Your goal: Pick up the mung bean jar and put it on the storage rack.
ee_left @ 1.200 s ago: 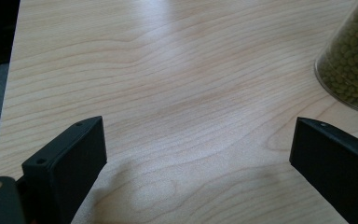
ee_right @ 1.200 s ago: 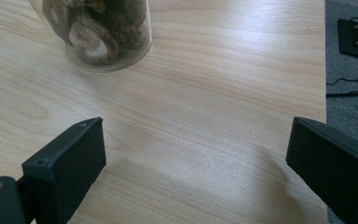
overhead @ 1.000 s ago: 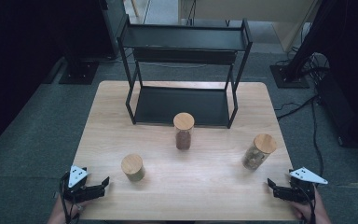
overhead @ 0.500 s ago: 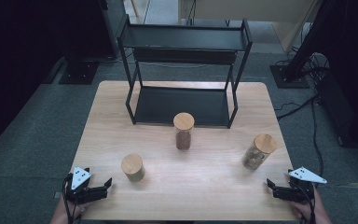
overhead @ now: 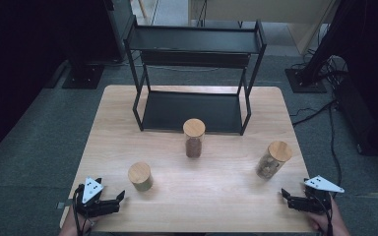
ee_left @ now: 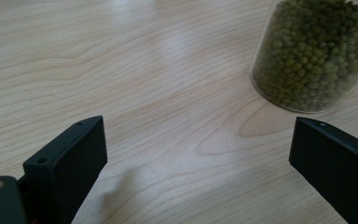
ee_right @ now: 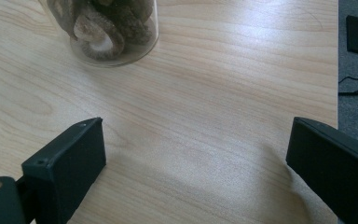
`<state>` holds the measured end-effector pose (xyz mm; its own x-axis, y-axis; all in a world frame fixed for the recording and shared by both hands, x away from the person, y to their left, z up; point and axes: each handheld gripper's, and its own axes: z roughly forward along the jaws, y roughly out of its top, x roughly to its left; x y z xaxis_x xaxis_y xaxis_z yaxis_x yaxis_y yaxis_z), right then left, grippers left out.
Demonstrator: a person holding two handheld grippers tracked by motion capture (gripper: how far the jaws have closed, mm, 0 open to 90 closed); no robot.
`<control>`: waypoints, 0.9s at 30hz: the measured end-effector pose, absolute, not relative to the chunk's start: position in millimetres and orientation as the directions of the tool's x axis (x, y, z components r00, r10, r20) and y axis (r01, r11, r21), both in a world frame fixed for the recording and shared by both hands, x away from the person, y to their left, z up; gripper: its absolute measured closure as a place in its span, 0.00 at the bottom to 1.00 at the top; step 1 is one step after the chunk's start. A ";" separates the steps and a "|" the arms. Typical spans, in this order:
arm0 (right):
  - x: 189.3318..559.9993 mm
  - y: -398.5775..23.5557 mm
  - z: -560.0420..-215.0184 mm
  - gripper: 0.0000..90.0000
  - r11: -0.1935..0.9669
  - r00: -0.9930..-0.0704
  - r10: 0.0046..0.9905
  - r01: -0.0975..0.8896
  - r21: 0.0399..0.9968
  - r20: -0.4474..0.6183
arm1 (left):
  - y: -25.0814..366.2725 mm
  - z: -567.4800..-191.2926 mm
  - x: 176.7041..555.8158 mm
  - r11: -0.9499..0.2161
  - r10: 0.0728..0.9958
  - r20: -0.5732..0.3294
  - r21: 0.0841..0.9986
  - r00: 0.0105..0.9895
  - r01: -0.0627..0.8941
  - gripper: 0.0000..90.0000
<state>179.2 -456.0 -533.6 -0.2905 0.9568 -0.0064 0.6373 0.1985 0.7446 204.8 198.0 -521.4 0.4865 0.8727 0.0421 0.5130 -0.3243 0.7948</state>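
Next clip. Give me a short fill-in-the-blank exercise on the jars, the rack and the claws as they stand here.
1. The number of jars on the table is ____.
2. The short jar nearest the left claw holds small ____ beans.
3. Both shelves of the black rack are ____.
4. The jaws of the right claw are ____, with nothing between them.

Missing words: three; green; empty; open

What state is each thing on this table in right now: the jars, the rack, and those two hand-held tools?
Short jar of green beans: upright, lid on, untouched.
Tall middle jar: upright, lid on, standing just in front of the rack.
Right jar: upright, lid on, untouched.
Black rack: upright, both shelves bare.
Left tool: open, holding nothing.
Right tool: open, holding nothing.
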 end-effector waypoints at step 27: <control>179.3 -456.2 -533.7 0.05 0.200 -0.297 0.955 0.637 0.744 -0.003 | 166.8 -522.4 207.4 -0.351 0.827 0.010 0.790 0.563 0.502 0.05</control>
